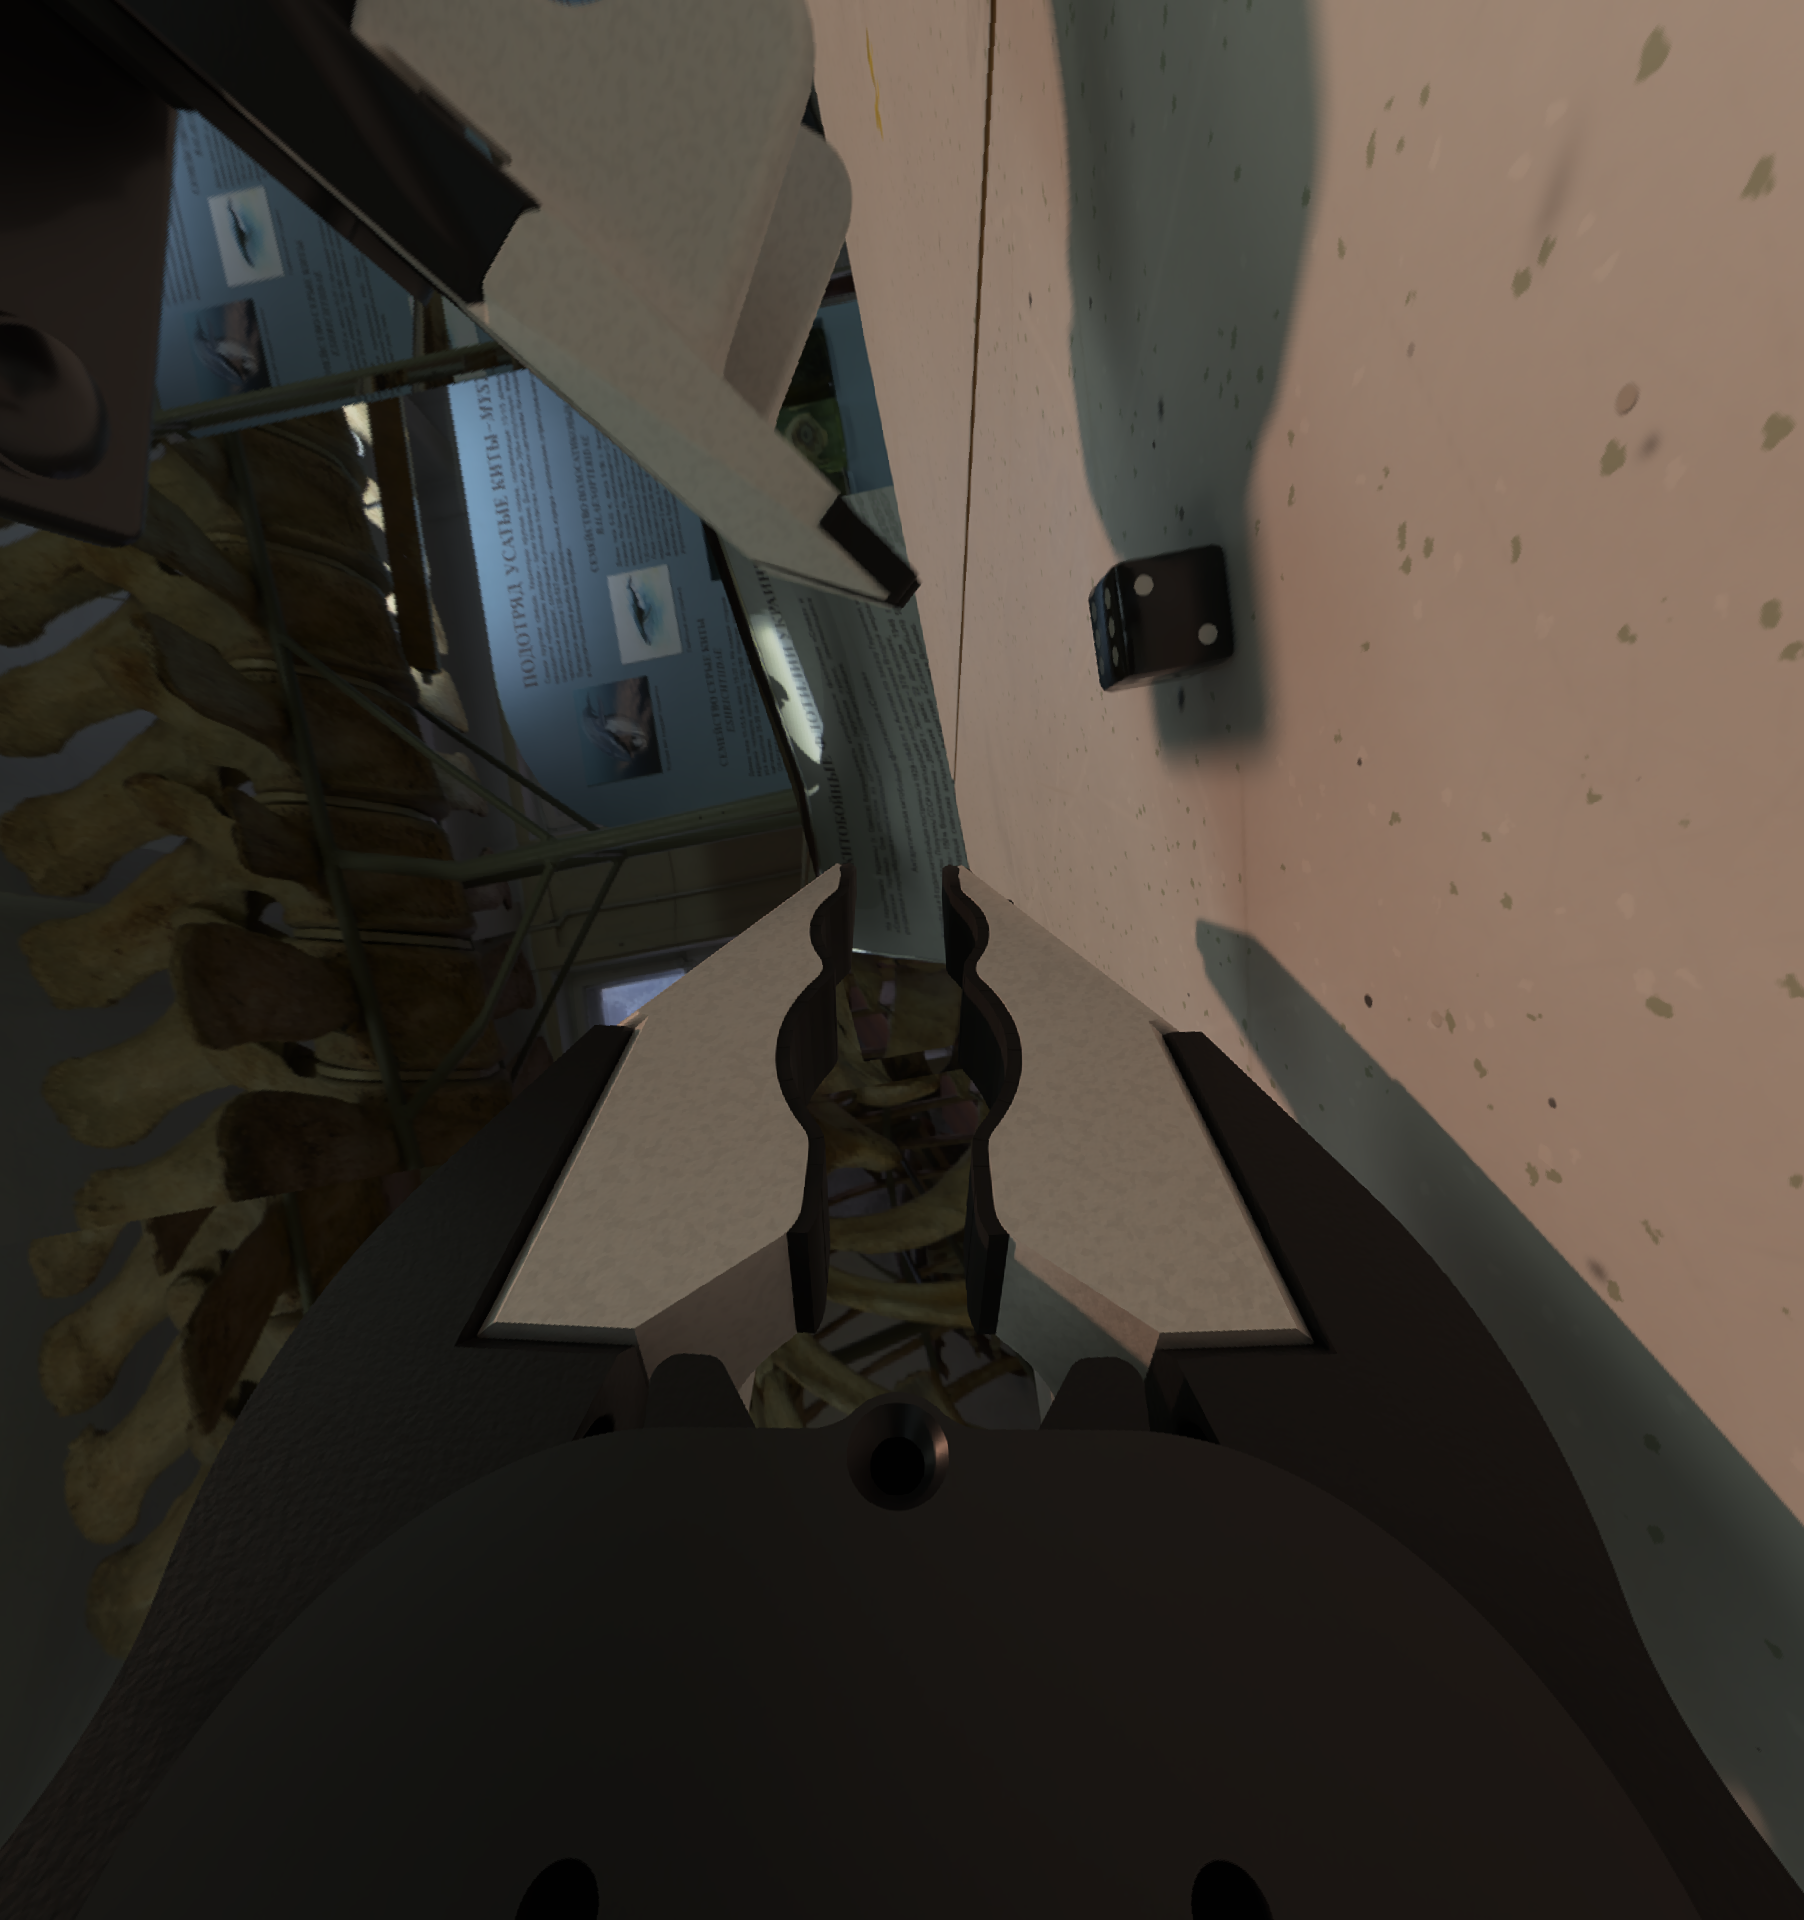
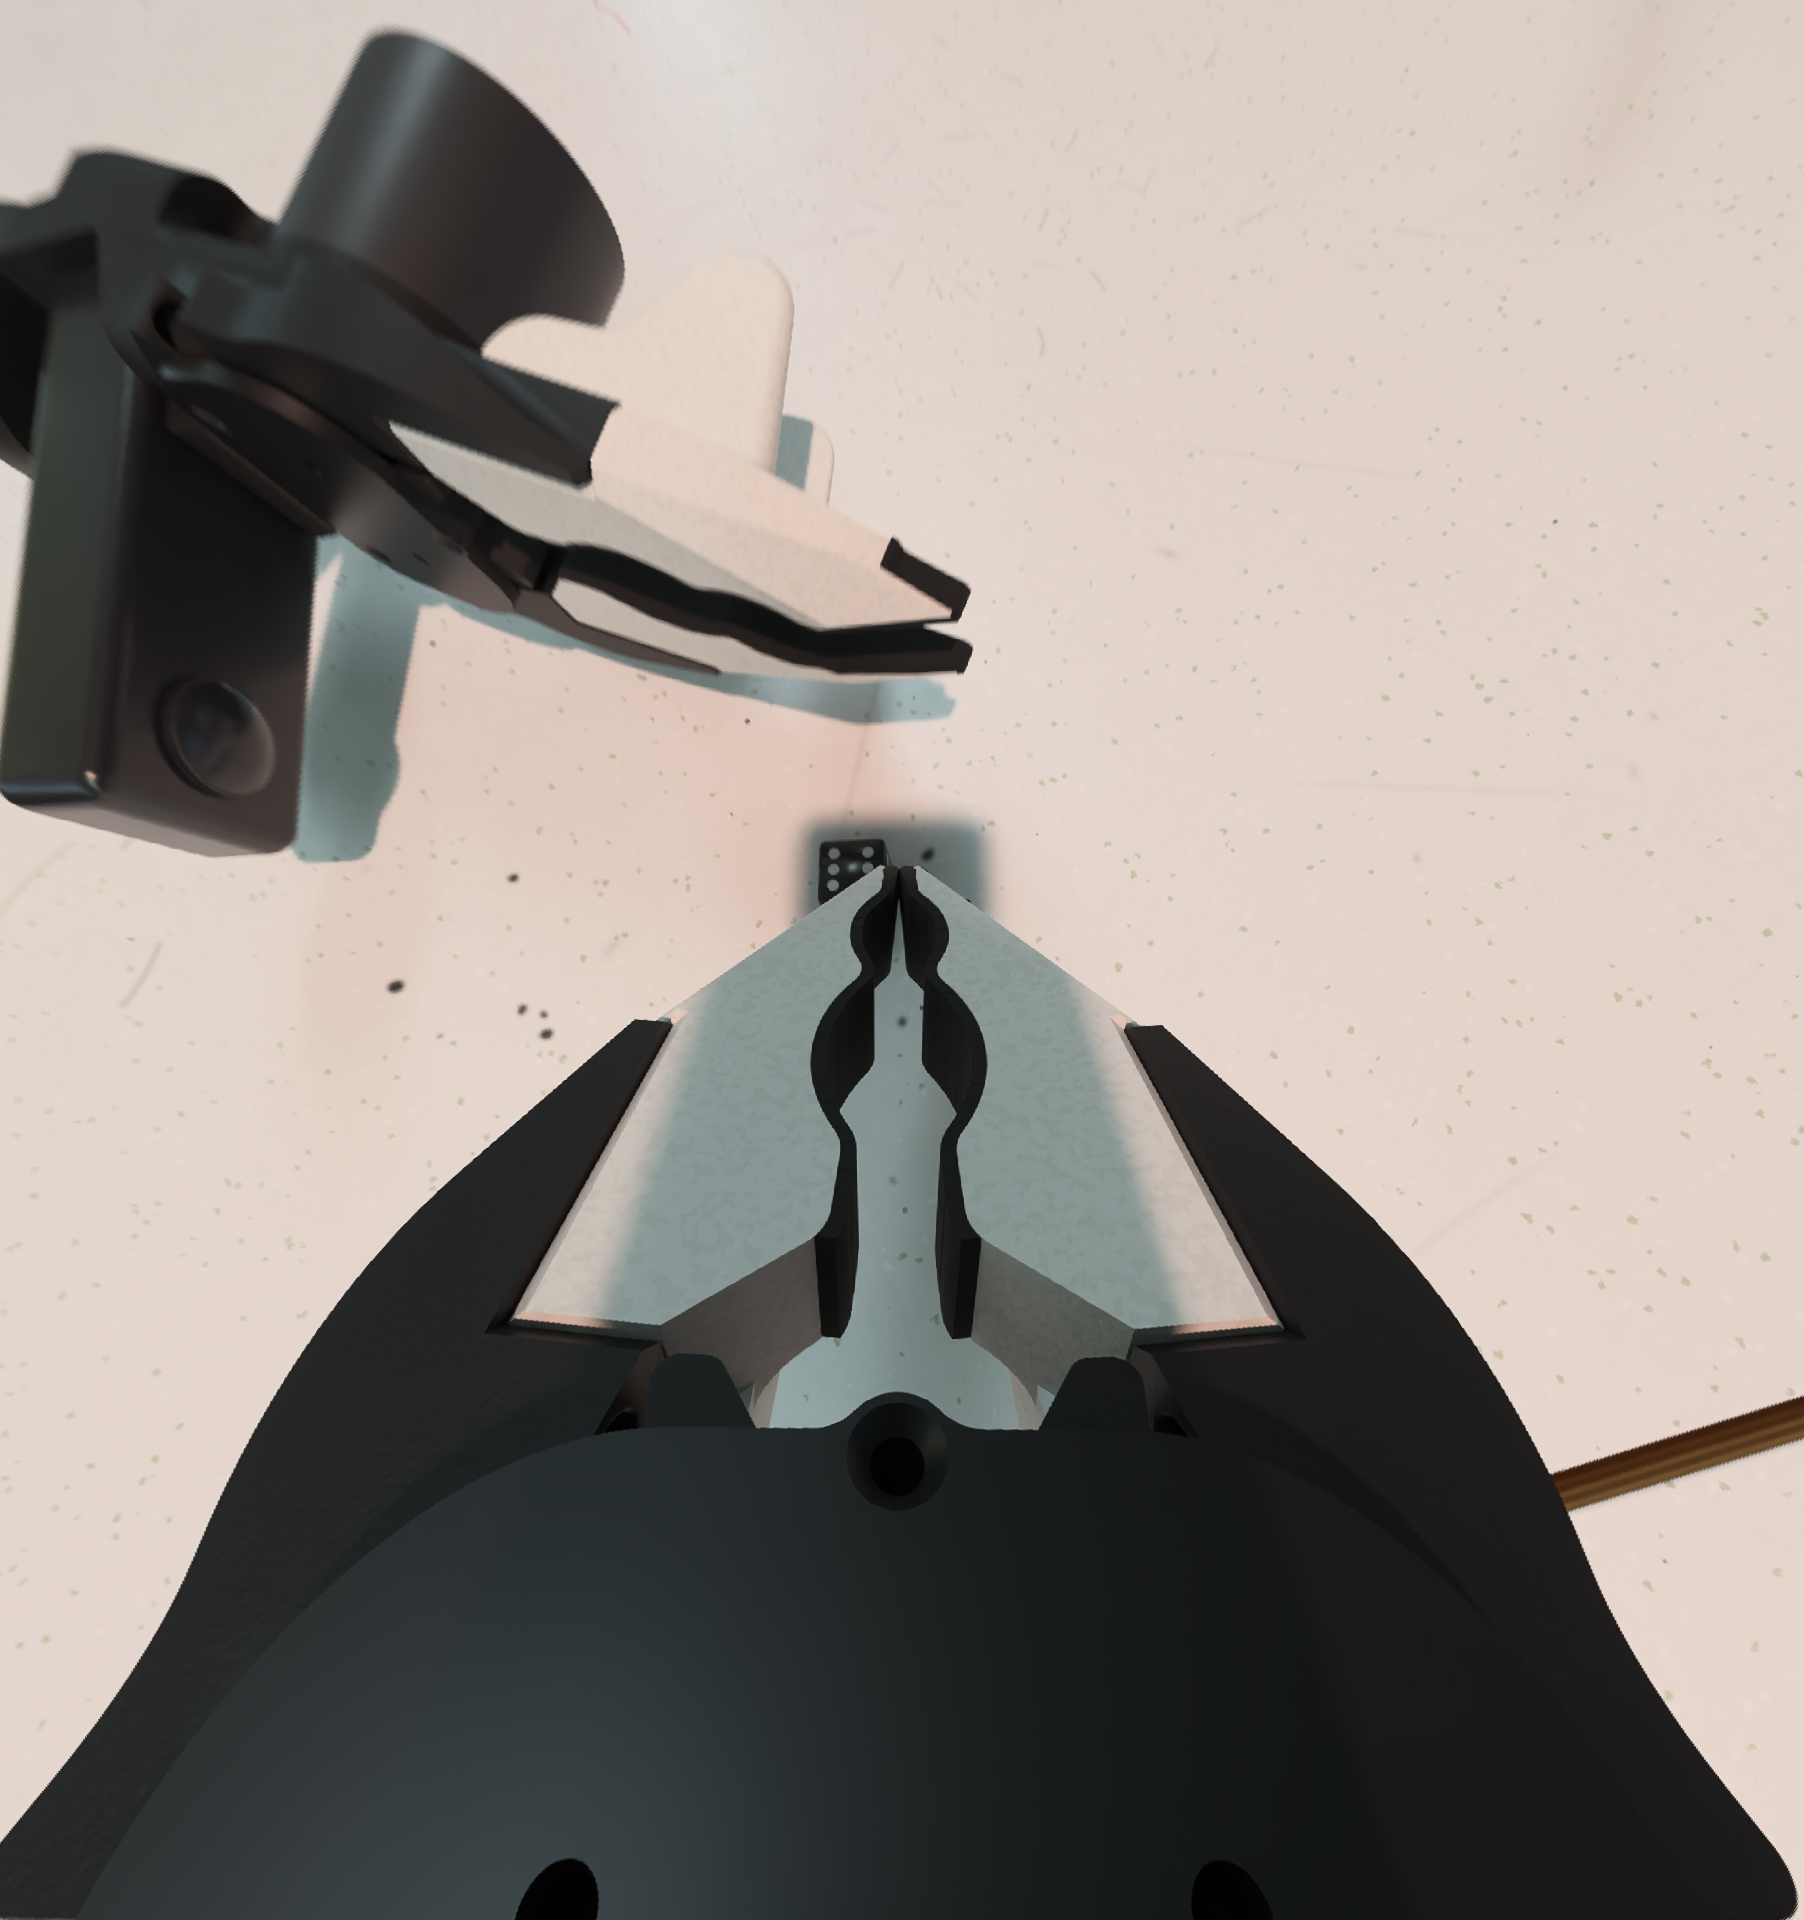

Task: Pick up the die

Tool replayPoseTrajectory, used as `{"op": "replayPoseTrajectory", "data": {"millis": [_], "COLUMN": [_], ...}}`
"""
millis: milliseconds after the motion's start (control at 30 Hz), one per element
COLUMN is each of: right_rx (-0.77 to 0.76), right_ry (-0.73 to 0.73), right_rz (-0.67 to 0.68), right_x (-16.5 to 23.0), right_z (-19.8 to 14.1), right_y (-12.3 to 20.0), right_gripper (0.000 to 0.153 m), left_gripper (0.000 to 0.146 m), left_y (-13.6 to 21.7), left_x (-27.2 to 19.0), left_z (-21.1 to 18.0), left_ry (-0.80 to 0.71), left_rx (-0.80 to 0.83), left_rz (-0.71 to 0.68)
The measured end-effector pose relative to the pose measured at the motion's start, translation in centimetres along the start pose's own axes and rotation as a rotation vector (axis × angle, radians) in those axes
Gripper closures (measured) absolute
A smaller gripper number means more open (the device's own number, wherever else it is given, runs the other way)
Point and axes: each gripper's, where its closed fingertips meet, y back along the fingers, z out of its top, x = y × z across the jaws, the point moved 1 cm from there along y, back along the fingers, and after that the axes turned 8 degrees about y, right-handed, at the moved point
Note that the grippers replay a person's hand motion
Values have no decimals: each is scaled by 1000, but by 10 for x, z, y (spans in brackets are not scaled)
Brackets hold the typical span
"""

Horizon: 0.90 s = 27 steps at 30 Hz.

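A black die with white pips lies on the pale speckled table, ahead and to the right of my left gripper. The left gripper's fingers stand a narrow gap apart with nothing between them. In the right wrist view the die sits just beyond my right gripper and is partly hidden behind its tips. The right gripper's tips touch and hold nothing. The left gripper hovers above the table at upper left of that view. The right gripper shows at upper left of the left wrist view.
The table's brown edge runs past the die; it also shows in the right wrist view. Beyond the edge are a large skeleton and blue wall posters. Gripper shadows fall on the table around the die.
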Motion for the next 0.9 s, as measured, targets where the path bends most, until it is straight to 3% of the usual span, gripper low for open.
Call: {"op": "replayPoseTrajectory", "data": {"millis": [167,367,900], "right_rx": [67,100,102], "right_ry": [86,148,130], "right_rz": [-62,-73,-102], "right_x": [4,16,12], "right_z": [-8,-11,-16], "right_y": [-13,-27,-39], "right_gripper": [152,133,137], "left_gripper": [130,130,130], "left_y": [-1,-1,-2], "left_x": [1,0,-1], "left_z": [-4,-7,-6], "left_ry": [31,43,34], "left_rx": [14,20,16], "left_rz": [-13,-22,-24]}}
